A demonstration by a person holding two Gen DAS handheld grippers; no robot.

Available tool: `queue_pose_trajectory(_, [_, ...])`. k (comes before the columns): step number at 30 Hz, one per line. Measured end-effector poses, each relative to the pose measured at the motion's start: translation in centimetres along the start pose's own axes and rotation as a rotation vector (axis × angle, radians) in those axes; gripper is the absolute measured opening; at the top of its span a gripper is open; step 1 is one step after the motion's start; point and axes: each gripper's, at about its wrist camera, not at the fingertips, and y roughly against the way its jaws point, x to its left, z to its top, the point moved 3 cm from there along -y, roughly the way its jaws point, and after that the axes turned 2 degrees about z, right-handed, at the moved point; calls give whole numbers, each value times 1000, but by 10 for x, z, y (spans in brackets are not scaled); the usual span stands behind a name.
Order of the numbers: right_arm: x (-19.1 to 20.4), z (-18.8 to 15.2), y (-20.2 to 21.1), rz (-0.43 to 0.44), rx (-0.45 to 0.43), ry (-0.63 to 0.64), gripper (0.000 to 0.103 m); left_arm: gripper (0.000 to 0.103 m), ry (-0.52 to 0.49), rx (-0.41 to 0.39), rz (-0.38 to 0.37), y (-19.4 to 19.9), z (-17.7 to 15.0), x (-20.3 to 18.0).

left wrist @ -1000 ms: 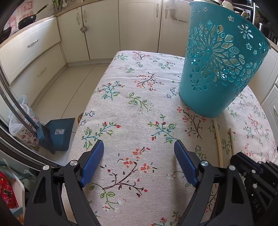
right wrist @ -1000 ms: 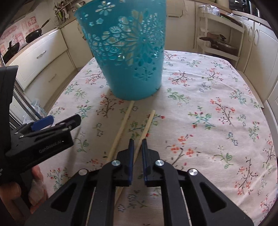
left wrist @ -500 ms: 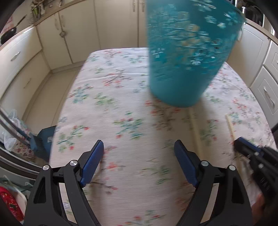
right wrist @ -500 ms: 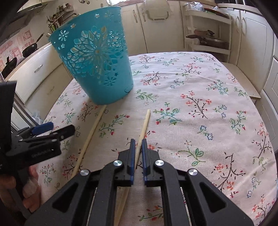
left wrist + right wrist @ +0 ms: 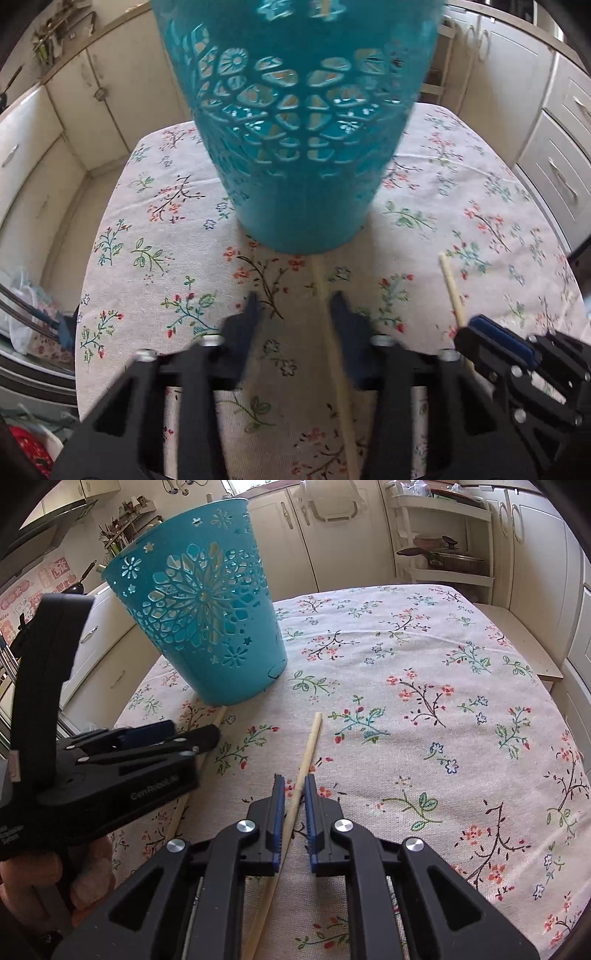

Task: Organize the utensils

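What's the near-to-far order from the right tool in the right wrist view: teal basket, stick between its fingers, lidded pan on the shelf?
1. Stick: between the fingers of the right tool, lying on the tablecloth.
2. Teal basket: ahead and to the left, standing on the table.
3. Lidded pan: beyond the table's far edge, upper right, on the shelf rack.

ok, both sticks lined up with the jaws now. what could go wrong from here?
1. The left gripper sits close to the teal basket; it could bump it.
2. The right gripper straddles its wooden stick without clamping it; it may roll free.
3. The other stick hugs one jaw and may slip outside.
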Motion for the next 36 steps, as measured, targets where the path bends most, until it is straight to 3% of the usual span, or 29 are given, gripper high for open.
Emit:
queue_pose_trajectory(1, [0,0,0,0,0,-1,12,11,-6,0,-18,2,-3,-2])
queue_pose_trajectory(2, [0,0,0,0,0,-2,12,8,-4,0,-26,4,-6,-3])
queue_pose_trajectory(5, [0,0,0,1,0,-2,13,7,6,1,-45,11,-16,0])
queue_pose_trajectory(9, [0,1,2,-17,-12,-3,31,6,2,17,-37,18,-25,6])
queue_pose_trajectory(12, [-1,3,2,-27,-10,-12,31,7,-8,16,-26,20,-26,9])
queue_pose_trajectory(17, [4,4,-2,-64,-2,18,31,12,-34,7,-3,16,-21,8])
queue_pose_trajectory(21, [8,2,-2,-90,1,42,31,26,-35,-3,9,13,-17,8])
queue_pose_trajectory(25, [11,0,-2,-105,0,57,31,32,-29,-7,3,11,-14,10])
queue_pose_trajectory(36, [12,-1,-3,-118,0,66,31,34,-44,-21,2,9,-13,10])
